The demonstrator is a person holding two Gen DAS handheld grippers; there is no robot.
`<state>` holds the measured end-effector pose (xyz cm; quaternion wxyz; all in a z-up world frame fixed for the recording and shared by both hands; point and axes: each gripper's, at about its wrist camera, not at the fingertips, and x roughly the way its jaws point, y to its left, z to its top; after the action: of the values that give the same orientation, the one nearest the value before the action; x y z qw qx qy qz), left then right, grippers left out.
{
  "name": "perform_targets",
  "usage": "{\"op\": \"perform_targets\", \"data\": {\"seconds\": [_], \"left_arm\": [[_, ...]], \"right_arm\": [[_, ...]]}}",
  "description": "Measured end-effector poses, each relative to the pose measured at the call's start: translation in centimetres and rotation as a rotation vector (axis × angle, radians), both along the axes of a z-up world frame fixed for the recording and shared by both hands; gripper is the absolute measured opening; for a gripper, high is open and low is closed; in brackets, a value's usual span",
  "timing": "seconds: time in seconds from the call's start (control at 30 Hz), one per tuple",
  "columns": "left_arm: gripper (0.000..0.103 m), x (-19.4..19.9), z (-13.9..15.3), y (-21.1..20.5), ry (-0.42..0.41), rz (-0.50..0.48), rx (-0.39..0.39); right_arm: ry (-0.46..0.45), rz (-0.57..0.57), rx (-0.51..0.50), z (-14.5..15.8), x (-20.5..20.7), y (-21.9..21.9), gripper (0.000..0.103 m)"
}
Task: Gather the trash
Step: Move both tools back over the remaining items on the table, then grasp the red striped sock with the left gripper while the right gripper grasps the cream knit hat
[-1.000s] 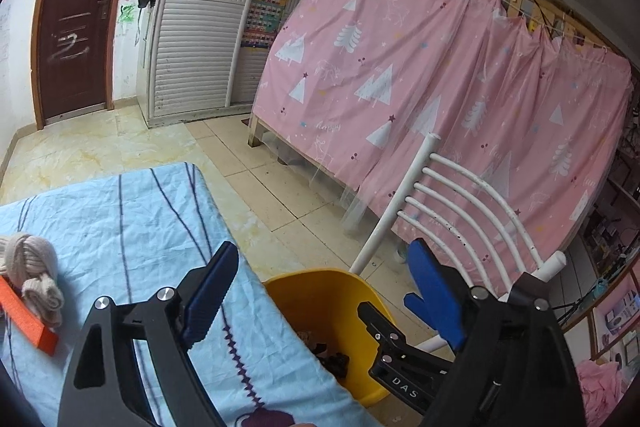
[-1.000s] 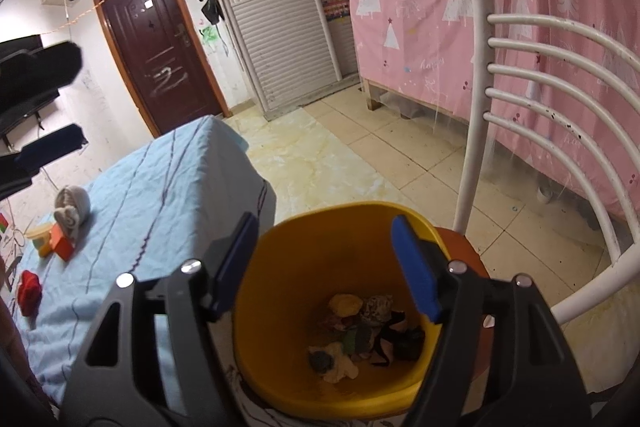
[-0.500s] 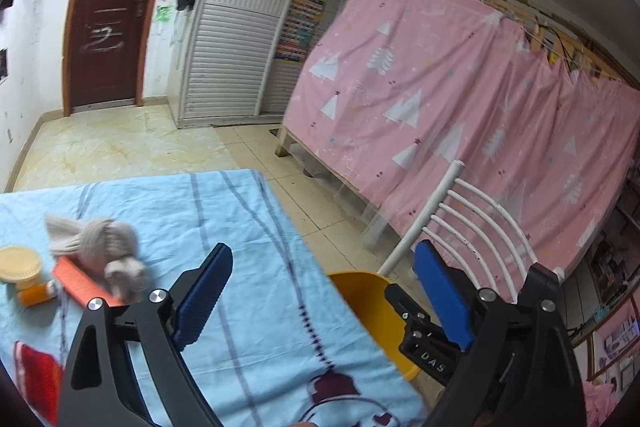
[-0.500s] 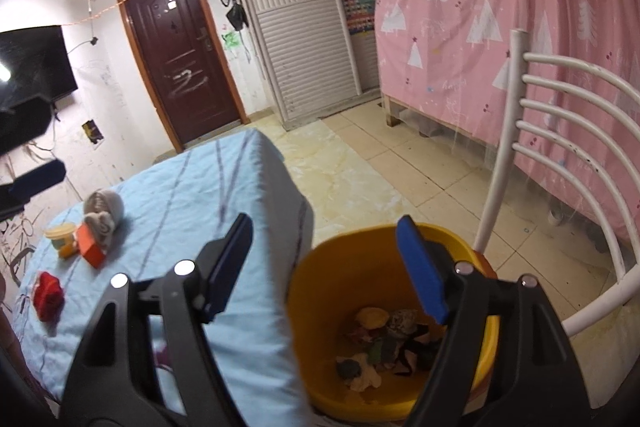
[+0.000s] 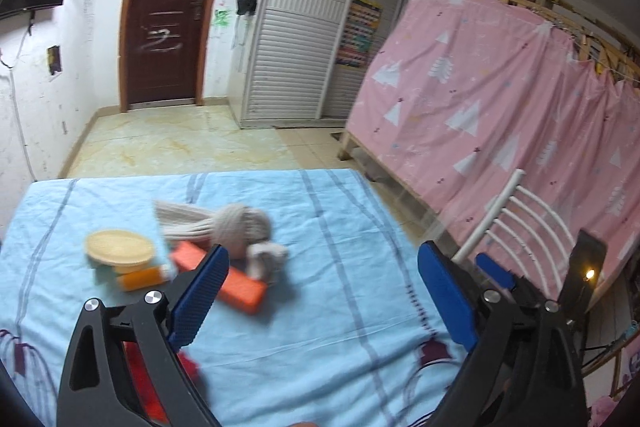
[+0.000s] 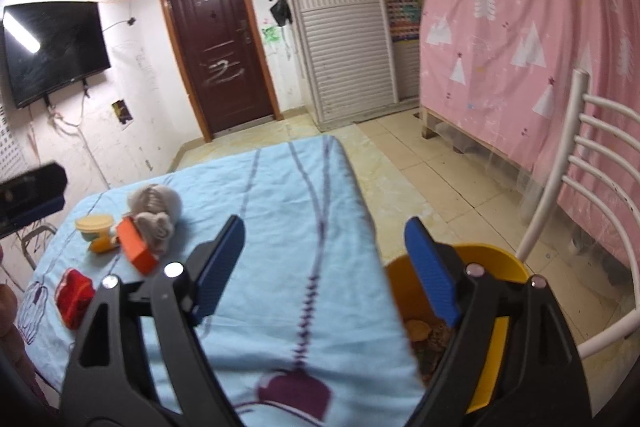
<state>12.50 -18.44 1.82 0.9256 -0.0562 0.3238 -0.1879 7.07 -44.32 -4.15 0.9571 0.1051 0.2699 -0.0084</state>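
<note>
A yellow bin (image 6: 496, 263) with scraps inside stands off the table's right edge, behind my right gripper's right finger. On the blue tablecloth (image 5: 320, 227) lie a beige knit bundle (image 5: 236, 223), an orange box (image 5: 240, 285), a cream-lidded tub (image 5: 120, 247), a small orange bottle (image 5: 140, 277) and a red crumpled item (image 6: 74, 293). My left gripper (image 5: 324, 291) hovers over the cloth beside the orange box, its jaws opening with nothing between them. My right gripper (image 6: 324, 263) hangs over the table's right side, jaws opening and empty.
A white slatted chair (image 6: 576, 195) stands right of the bin. A pink curtain (image 5: 500, 99) covers a bed frame on the right. A dark door (image 6: 218, 47) and white shuttered wardrobe (image 6: 340, 19) are at the back. A black screen (image 6: 52, 47) hangs on the left wall.
Both grippers swung left from over the yellow bin to over the table. Their jaws spread wider. The knit bundle, orange box and tub came toward the centre of the left view.
</note>
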Motion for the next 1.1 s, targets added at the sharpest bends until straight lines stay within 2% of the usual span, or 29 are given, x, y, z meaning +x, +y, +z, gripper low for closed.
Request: {"op": "perform_targets", "data": {"seconds": [0.23,0.43,0.5,0.63,0.87,1.1], "left_arm": [[0.090,0.3,-0.9,4.6,0.024,0.073,0.024],[0.090,0.4,-1.6,6.9,0.042,0.096,0.049],[0.090,0.2,-2.0,7.3,0.048,0.096,0.064],[0.090,0.1,-3.3,8.2,0.075,0.091,0.120],[0.090,0.1,-5.3,9.0,0.119,0.070,0.178],[0.090,-0.1,-6.8,8.6,0.110,0.062,0.279]], "right_arm": [[-0.002,0.088,-0.038,1.2,1.6,3.7,0.082],[0.002,0.149,-0.082,1.5,2.9,6.6,0.086],[0.011,0.169,-0.103,1.5,3.3,7.6,0.090],[0.023,0.206,-0.120,1.5,4.4,8.8,0.091],[0.068,0.279,-0.080,1.4,6.8,10.8,0.093],[0.103,0.338,-0.092,0.9,9.0,13.5,0.094]]}}
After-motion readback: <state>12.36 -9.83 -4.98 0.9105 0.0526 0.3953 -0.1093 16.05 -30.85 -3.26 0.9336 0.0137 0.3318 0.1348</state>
